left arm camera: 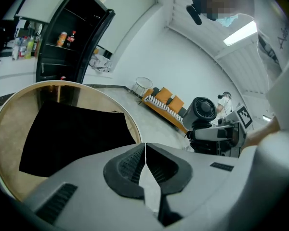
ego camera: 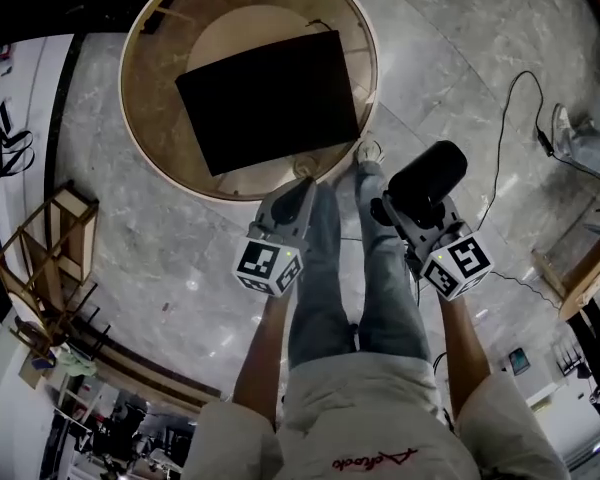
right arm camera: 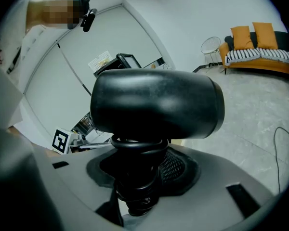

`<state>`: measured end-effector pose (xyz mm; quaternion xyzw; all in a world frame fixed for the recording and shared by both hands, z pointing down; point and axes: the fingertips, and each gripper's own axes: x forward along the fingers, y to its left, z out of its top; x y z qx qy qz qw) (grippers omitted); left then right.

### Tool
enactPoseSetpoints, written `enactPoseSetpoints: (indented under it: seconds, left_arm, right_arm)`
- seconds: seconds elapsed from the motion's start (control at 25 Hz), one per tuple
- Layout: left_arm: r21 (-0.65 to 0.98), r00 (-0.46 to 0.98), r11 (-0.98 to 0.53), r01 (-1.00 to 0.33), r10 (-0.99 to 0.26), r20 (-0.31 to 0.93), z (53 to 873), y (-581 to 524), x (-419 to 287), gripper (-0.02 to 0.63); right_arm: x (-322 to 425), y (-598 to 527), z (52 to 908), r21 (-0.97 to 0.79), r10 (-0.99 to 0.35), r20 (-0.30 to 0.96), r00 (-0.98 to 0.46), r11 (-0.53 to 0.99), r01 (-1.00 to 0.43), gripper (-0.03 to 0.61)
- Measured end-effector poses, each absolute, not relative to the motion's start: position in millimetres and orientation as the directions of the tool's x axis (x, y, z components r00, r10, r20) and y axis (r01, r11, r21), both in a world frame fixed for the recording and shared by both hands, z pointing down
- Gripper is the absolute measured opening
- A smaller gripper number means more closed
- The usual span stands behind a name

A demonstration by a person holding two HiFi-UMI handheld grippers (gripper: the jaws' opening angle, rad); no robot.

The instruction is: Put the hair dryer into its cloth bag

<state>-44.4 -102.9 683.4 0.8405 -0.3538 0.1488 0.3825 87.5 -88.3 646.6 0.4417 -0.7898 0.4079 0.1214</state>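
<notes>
The black cloth bag [ego camera: 270,98] lies flat on a round wooden table [ego camera: 150,118]; the left gripper view shows the bag [left arm camera: 72,134] ahead and to the left. My right gripper [ego camera: 400,213] is shut on the handle of the black hair dryer [ego camera: 427,180], whose barrel sits across the jaws. In the right gripper view the hair dryer [right arm camera: 156,105] fills the middle, with its coiled cord wound round the handle between the pads. My left gripper [ego camera: 300,188] hangs near the table's front rim, shut and with nothing in it [left arm camera: 145,153]. The left gripper view also shows the hair dryer [left arm camera: 202,110] at the right.
I stand just in front of the table on a grey marble floor, my jeans legs [ego camera: 340,268] between the grippers. A wooden rack [ego camera: 50,248] stands at the left. A black cable [ego camera: 505,118] runs over the floor at the right. An orange sofa [right arm camera: 260,47] stands far off.
</notes>
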Motion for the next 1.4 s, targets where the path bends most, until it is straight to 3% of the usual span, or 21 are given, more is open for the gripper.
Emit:
enactPoseSetpoints:
  seconds: [0.76, 1.12, 1.16, 1.2, 1.24, 1.4]
  left_arm:
    - [0.530, 0.668, -0.410, -0.742, -0.506, 0.545, 728.5, -127.6, 14.9, 0.032]
    - [0.397, 0.555, -0.393, -0.829, -0.493, 0.671, 758.3, -147.8, 41.9, 0.034]
    - [0.378, 0.539, -0.395, -0.837, -0.480, 0.692, 762.4, -148.4, 46.0, 0.061]
    - [0.360, 0.522, -0.396, -0.845, -0.465, 0.715, 767.2, -149.0, 50.2, 0.149]
    - [0.339, 0.503, -0.398, -0.853, -0.449, 0.739, 772.4, -150.2, 54.3, 0.176]
    - [0.216, 0.404, -0.429, -0.877, -0.417, 0.814, 789.4, -160.7, 65.6, 0.184]
  right_arm:
    - [126.4, -83.8, 674.3, -0.554, -0.551, 0.553, -0.625, 0.317, -0.770, 0.198]
    - [160.8, -86.9, 690.1, -0.564, -0.539, 0.558, -0.631, 0.311, -0.765, 0.198]
    - [164.5, -87.7, 691.1, -0.566, -0.541, 0.558, -0.630, 0.308, -0.765, 0.198]
    - [168.3, -88.7, 691.7, -0.567, -0.543, 0.556, -0.629, 0.305, -0.765, 0.198]
    - [172.0, -90.1, 692.3, -0.569, -0.545, 0.554, -0.629, 0.303, -0.764, 0.198]
    - [186.6, -93.0, 694.2, -0.568, -0.553, 0.553, -0.623, 0.297, -0.767, 0.198]
